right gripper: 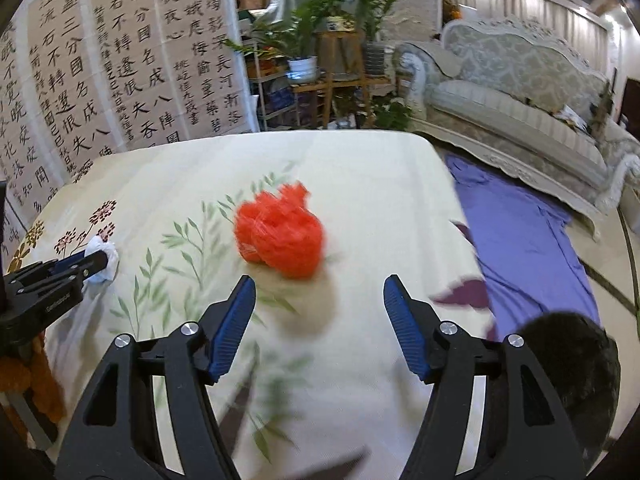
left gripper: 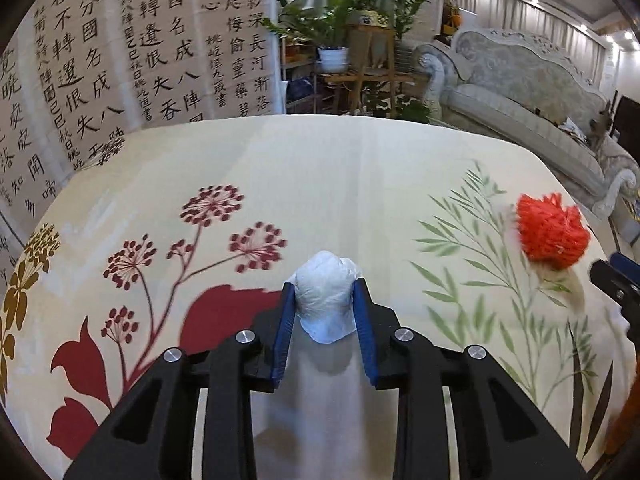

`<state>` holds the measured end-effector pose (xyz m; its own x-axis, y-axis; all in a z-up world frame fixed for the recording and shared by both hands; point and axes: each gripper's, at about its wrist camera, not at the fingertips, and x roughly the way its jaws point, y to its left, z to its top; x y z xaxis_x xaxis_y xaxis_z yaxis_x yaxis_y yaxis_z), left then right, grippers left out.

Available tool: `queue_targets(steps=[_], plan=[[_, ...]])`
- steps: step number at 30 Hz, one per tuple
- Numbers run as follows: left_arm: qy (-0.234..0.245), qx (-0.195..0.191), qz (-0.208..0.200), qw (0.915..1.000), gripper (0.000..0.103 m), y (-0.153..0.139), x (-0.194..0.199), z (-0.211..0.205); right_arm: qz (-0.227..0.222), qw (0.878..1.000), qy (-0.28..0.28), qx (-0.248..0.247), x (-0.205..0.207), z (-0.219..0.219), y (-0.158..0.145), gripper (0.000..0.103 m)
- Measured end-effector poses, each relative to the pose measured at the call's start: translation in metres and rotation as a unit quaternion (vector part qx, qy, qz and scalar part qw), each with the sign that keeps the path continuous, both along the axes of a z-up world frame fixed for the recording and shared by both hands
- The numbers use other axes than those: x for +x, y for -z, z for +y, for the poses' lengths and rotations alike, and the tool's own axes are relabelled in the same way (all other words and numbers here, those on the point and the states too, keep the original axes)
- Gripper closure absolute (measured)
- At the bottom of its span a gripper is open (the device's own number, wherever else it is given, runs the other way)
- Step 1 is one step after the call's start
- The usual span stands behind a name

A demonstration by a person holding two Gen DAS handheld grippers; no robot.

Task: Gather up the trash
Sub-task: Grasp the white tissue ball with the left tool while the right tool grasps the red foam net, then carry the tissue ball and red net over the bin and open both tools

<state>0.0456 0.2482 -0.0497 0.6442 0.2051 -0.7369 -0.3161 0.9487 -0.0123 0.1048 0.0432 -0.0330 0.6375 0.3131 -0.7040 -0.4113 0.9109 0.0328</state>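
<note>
Left wrist view: the left claw [left gripper: 325,300] is clamped on a white wad [left gripper: 326,296], pads pressing both its sides, just above the floral table [left gripper: 320,168]; the red mesh [left gripper: 552,232] lies well to its right. Right wrist view: the right claw [right gripper: 319,304] stands wide and empty, the mesh [right gripper: 280,236] just beyond its tips, untouched. Judgement: first pickup done, second pending; the right claw must advance, straddle the mesh and close.
</note>
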Motion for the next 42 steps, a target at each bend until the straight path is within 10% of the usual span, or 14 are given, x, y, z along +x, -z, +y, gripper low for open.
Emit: queue_targets(steps=[17, 42], plan=[[0.000, -0.027, -0.014, 0.9995, 0.073, 0.001, 0.000, 0.009, 0.040, 0.998, -0.010, -0.043, 0.041, 0.044, 0.021, 0.047], [0.028, -0.035, -0.023, 0.9987, 0.074, -0.006, -0.015, -0.018, 0.016, 0.999, 0.011, -0.037, -0.041, 0.001, 0.014, 0.048]])
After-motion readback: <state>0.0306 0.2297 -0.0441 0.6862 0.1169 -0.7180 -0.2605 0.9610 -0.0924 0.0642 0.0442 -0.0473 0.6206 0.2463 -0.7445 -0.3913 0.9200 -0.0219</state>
